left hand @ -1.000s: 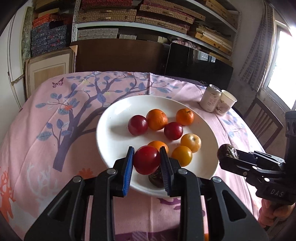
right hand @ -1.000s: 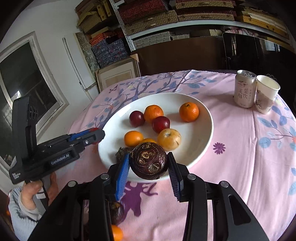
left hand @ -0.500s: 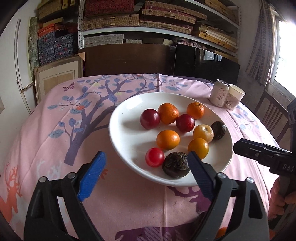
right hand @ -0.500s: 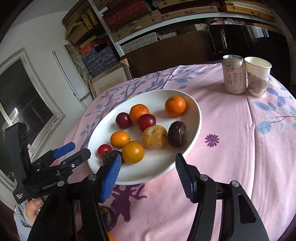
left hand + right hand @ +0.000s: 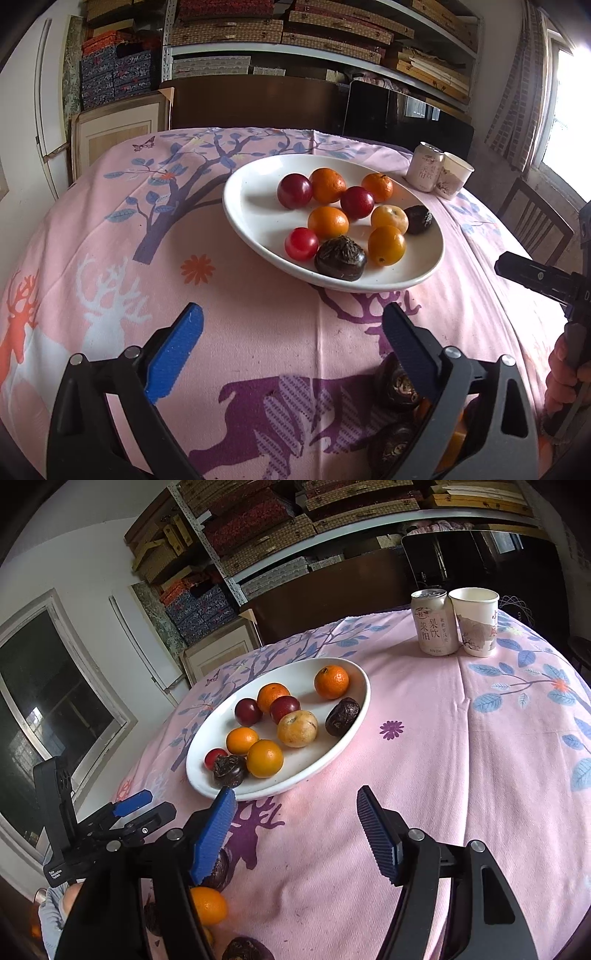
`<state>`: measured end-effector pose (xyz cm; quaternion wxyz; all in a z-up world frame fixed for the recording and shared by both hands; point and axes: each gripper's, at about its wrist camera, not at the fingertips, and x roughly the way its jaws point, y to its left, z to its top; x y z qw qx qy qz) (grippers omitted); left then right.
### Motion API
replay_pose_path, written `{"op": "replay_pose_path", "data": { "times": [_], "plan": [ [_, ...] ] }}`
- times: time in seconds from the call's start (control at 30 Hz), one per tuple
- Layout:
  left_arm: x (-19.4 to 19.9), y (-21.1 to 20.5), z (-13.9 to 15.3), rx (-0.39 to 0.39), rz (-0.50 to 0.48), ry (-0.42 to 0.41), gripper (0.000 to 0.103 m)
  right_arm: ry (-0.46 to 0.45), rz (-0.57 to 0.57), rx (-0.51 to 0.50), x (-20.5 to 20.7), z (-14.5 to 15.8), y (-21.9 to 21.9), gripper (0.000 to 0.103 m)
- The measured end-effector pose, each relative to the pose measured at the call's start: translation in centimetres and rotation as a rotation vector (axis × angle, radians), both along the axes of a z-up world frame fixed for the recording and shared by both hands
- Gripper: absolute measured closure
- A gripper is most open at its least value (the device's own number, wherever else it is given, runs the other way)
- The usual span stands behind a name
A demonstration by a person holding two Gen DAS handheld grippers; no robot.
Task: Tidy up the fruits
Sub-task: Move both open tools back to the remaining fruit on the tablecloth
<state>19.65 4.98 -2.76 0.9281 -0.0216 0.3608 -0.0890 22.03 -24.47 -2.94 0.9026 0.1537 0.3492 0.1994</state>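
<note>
Fruit still off the plate [image 5: 354, 698] lies in a loose cluster on the pink tablecloth [image 5: 461, 738], at the near edge of the table, low between the two grippers.

Left to right: the left gripper [image 5: 291, 345] hovers over bare cloth with its jaws opening wide and nothing between them. The cluster sits just to its right, half hidden behind its right finger: dark wrinkled fruits [image 5: 400, 386] and a glimpse of orange.

From the right gripper [image 5: 295, 825], also empty with jaws opening, the same cluster lies down and to the left, with a small orange [image 5: 208, 904] beside its left finger.

The round fruit has no long axis. Both grippers look about equally near. The white plate, holding ten fruits, lies farther off.
</note>
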Motion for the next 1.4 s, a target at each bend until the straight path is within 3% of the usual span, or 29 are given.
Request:
{"op": "replay_pose_path", "data": {
  "times": [0.23,0.33,0.57,0.83,1.4],
  "plan": [
    [-1.8,-0.6,-0.2,0.039,0.013,-0.015,0.007,-0.003,0.022,-0.016,-2.2,-0.4,-0.2,0.034],
    [-2.6,-0.9,-0.4,0.056,0.007,-0.015,0.007,-0.012,0.047,-0.046,-3.7,-0.6,0.3,0.026],
    [-4.3,-1.7,-0.2,0.117,0.022,-0.054,0.005,-0.051,0.112,-0.119,-7.1,-0.9,1.5,0.024],
    [-5.1,-0.8,0.3,0.168,0.125,-0.078,0.005,-0.042,0.127,-0.13,-7.7,-1.1,1.6,0.02],
    [-6.8,-0.8,0.5,0.187,0.129,-0.097,0.005,-0.007,0.211,-0.137,-9.3,-1.6,2.3,0.019]
  ]
}}
